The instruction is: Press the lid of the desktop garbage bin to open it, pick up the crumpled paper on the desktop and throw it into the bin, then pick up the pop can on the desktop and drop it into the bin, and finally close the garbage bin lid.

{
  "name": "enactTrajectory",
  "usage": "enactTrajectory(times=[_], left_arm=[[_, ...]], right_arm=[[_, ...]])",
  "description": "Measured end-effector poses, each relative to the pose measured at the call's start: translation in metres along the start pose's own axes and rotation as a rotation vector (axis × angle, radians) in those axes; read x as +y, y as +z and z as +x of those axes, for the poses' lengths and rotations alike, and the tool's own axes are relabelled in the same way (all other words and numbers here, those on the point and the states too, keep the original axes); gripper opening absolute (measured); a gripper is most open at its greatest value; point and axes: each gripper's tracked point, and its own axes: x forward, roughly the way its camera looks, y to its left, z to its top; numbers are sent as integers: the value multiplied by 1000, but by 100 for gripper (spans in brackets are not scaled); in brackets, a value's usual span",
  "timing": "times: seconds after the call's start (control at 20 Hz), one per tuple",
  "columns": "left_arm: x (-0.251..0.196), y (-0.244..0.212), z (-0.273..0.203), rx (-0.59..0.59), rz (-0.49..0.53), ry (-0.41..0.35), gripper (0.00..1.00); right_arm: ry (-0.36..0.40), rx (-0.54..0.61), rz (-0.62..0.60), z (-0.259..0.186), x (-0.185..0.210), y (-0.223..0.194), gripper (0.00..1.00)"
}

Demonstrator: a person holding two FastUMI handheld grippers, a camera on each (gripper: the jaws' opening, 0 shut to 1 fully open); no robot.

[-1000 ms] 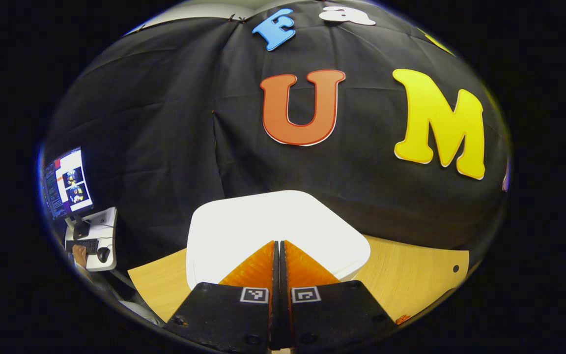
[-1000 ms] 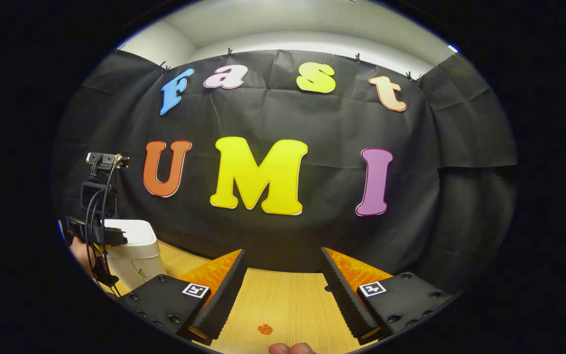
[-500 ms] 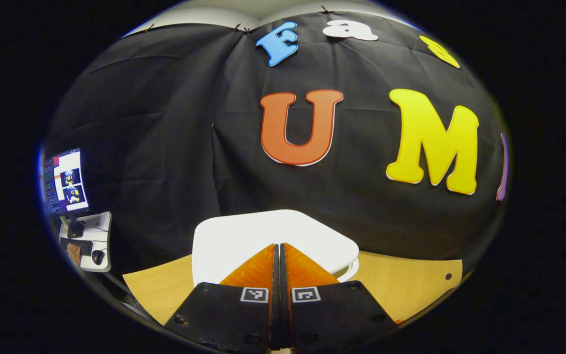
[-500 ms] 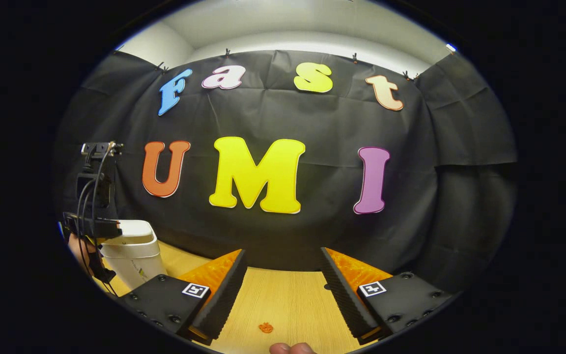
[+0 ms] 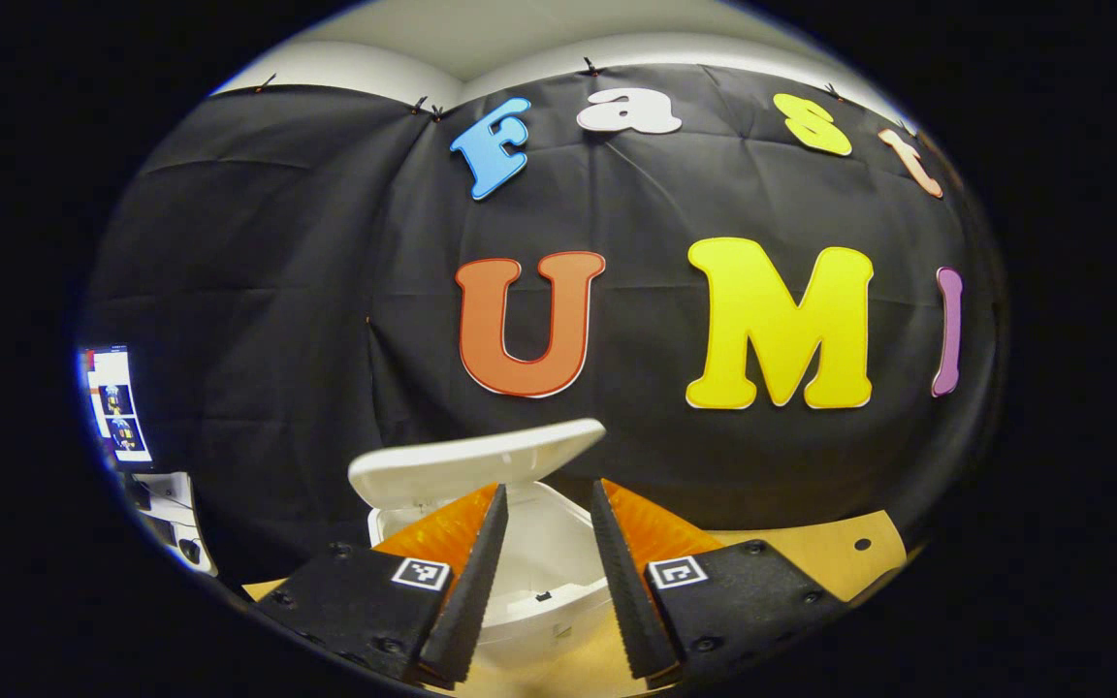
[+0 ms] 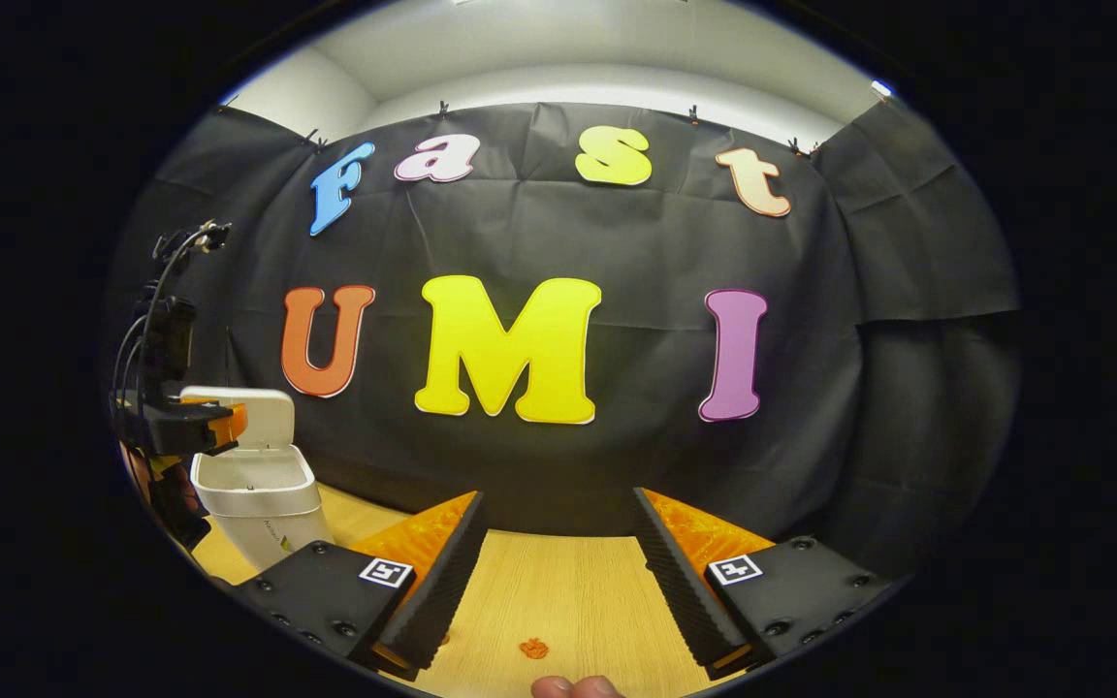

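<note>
Now the left gripper point(image 5: 547, 582) is hovering with its jaws parted and gripping nothing, the white bin point(image 5: 539, 572) sitting just ahead between its fingers with the lid point(image 5: 476, 463) tilted up. Off to the bin's side, the right gripper point(image 6: 558, 582) is likewise gaping, unladen, over bare desk point(image 6: 558, 591). Opening looks done; whichever gripper is fetching the paper should be going in wide and squeezing gently.
</note>
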Motion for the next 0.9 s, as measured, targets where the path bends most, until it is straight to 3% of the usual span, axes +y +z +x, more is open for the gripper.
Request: enactTrajectory(times=[0.05,0.3,0.65,0.9], left_arm=[[-3,0,-3,-1,-11,-15,72],[-14,4,-15,-19,-1,-71,97],[-37,16,-36,-68,6,-181,98],[-43,16,-45,-76,20,-206,99]], right_arm=[[3,1,1,0,0,-1,94],[5,12,12,2,-1,-8,94],[31,0,3,6,6,0,94],[38,5,-1,7,9,-1,94]])
